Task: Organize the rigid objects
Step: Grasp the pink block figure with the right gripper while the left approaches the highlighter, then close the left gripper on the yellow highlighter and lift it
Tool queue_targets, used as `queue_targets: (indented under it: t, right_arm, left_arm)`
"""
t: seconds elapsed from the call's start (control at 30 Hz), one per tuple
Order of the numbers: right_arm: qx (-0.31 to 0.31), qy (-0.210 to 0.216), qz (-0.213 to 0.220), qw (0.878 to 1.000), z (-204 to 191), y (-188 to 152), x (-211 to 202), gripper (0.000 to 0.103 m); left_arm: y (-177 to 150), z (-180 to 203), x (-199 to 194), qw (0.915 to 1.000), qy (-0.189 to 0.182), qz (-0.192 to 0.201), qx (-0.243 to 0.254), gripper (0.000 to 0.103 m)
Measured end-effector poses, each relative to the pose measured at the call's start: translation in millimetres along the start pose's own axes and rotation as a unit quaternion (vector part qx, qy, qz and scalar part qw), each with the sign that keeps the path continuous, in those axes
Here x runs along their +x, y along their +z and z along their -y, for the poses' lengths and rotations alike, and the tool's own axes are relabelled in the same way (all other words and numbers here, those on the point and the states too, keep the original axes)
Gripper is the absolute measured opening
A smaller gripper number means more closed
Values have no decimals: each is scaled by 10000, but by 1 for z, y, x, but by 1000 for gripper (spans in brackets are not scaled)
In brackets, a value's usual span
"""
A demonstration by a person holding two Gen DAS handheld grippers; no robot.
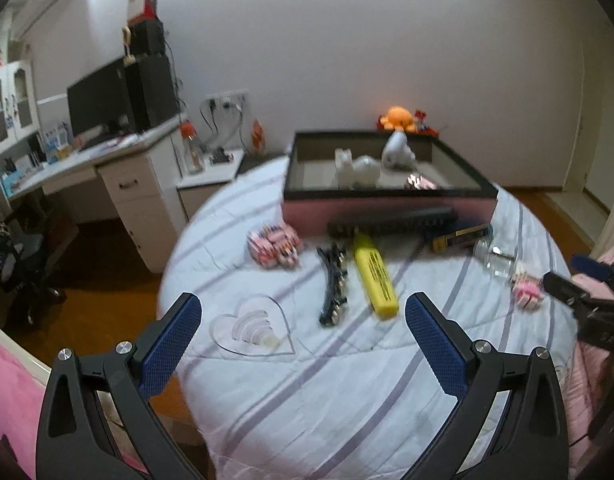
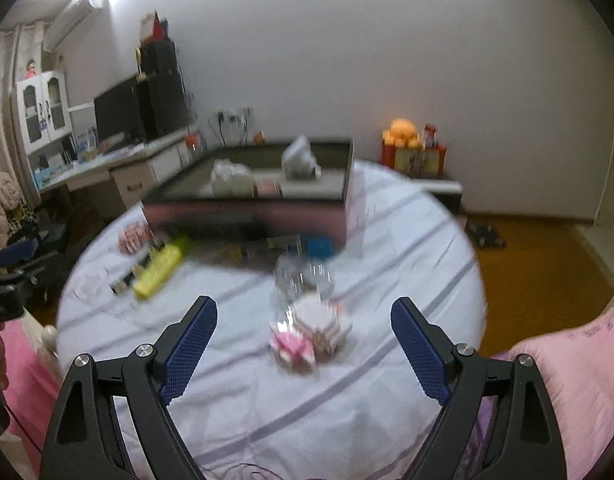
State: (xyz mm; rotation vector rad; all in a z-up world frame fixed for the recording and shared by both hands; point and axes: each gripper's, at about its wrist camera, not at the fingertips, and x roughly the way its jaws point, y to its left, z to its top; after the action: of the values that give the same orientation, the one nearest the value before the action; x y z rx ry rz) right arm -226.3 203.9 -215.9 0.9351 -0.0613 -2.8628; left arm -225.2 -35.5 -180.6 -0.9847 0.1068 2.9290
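Note:
A pink box point(image 1: 387, 210) with a dark rim stands at the far side of the striped bed; white figurines point(image 1: 357, 170) lie inside. In front of it lie a yellow highlighter point(image 1: 376, 276), black clips point(image 1: 333, 290), a pink-white bundle point(image 1: 273, 246), a clear heart tray point(image 1: 253, 328), a black comb point(image 1: 391, 222), a glass jar point(image 1: 495, 260) and a small pink piece point(image 1: 527, 292). My left gripper point(image 1: 303, 312) is open above the heart tray and highlighter. My right gripper point(image 2: 303, 316) is open around a pink-white bundle point(image 2: 311, 336), with the jar point(image 2: 303, 276) just beyond.
A desk point(image 1: 107, 160) with a monitor stands to the left, a nightstand point(image 1: 211, 176) beside it. An orange plush point(image 1: 397, 118) sits behind the box. Pink bedding point(image 2: 567, 368) lies at the right. The right gripper shows at the left view's right edge point(image 1: 587, 300).

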Motion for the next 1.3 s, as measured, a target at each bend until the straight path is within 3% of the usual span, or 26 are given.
queue_targets:
  t: [0.1,0.37,0.4,0.47,0.53,0.73,0.93,1.0,1.13,1.3]
  right_arm:
    - [59,-23,-329,9994,6,-10,24,90]
    - [134,206,-555,9982,11,-7,53,89]
    - [105,290,-574,9979,11,-7,56,87]
    - [-101,265,-623,9977,10,-8,60,67]
    - [-200,235,-596,9977,15,-10,58,60]
    - [-142,476,-570,9971,27,-10,55,60]
    - [-220,582,-557,9965,30,-9,57,60]
    - [-212,644,-554,9962,32,-9,58,60]
    - [-236,688,-539,9959,32,-9,58,60]
    - [-240,726,-519,9957,34,-9,59,60]
  left_arm:
    - [-3,2,10,9998,-55,-163,-20,103]
    - [1,24,24,9991,-263,-317,72,103]
    - [1,28,26,9989,-284,-345,110,103]
    - [2,36,29,9988,-290,-374,158,103]
    - [4,44,31,9985,-382,-349,174,103]
    - [13,57,44,9980,-484,-398,26,102]
    - [13,69,57,9967,-577,-536,185,86]
    - [12,70,65,9960,-566,-676,175,74]
    - [12,71,82,9941,-591,-904,100,70]
    - [13,69,100,9925,-509,-1109,-5,57]
